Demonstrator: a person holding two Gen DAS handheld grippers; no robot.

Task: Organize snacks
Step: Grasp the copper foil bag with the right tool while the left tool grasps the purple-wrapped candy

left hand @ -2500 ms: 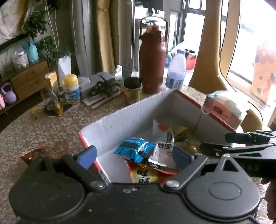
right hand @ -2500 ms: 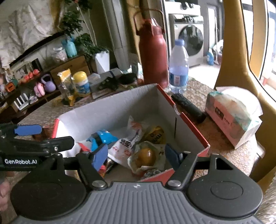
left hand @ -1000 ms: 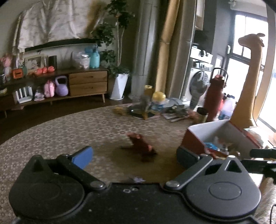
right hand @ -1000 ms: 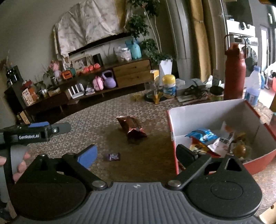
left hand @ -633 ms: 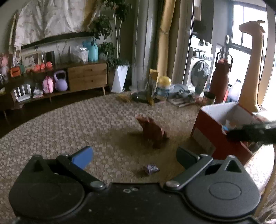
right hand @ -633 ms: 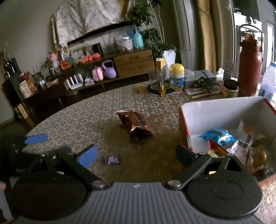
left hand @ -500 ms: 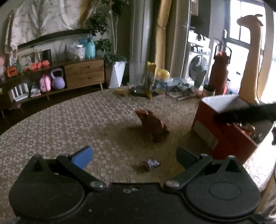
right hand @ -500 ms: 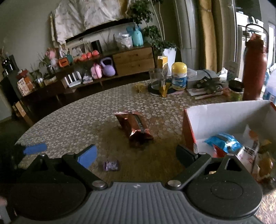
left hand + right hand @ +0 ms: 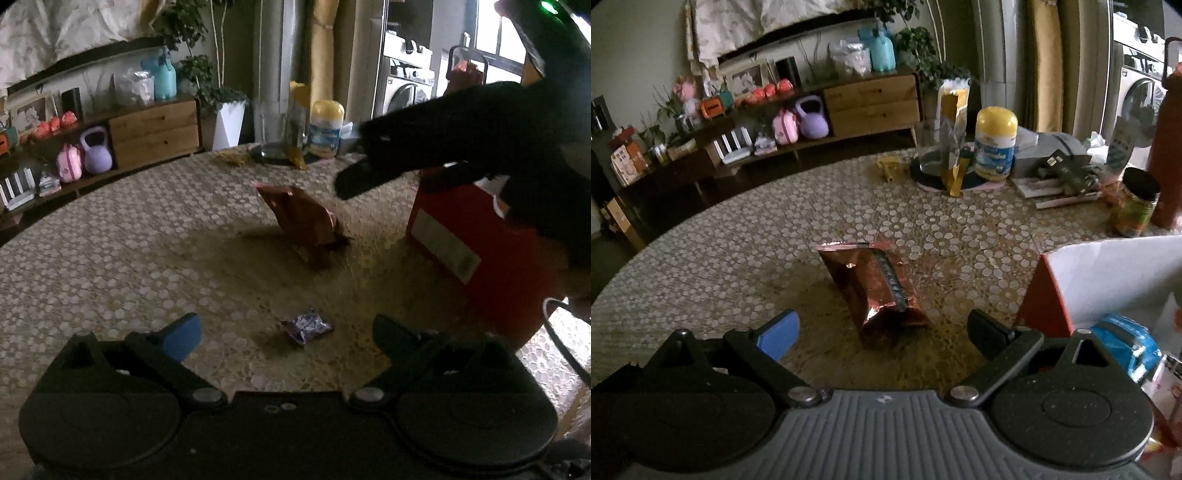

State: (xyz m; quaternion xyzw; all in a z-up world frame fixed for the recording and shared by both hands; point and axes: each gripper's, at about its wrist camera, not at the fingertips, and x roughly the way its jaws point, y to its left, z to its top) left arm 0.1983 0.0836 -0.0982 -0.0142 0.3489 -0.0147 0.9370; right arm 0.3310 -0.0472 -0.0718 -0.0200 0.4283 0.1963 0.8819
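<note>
A shiny copper-brown snack bag (image 9: pixel 877 286) lies on the patterned table, also in the left wrist view (image 9: pixel 304 221). A small purple candy wrapper (image 9: pixel 306 326) lies just ahead of my left gripper (image 9: pixel 288 332), which is open and empty. My right gripper (image 9: pixel 882 332) is open and empty, with the brown bag between and just beyond its fingertips. It shows as a dark shape (image 9: pixel 424 155) above the bag in the left wrist view. The red box (image 9: pixel 472 236) with white inside (image 9: pixel 1126 277) stands at the right, holding a blue packet (image 9: pixel 1126 343) and other snacks.
At the table's far side stand a yellow-lidded tub (image 9: pixel 995 142), a glass with a yellow packet (image 9: pixel 951 125), a dark-lidded jar (image 9: pixel 1136 203), a maroon flask (image 9: pixel 1169 147) and papers (image 9: pixel 1060 173). A wooden sideboard (image 9: pixel 871 103) lies beyond the table.
Both grippers have left the box and swung left toward the open table. My right gripper has come down close to the brown bag. My left gripper has closed in on the purple wrapper.
</note>
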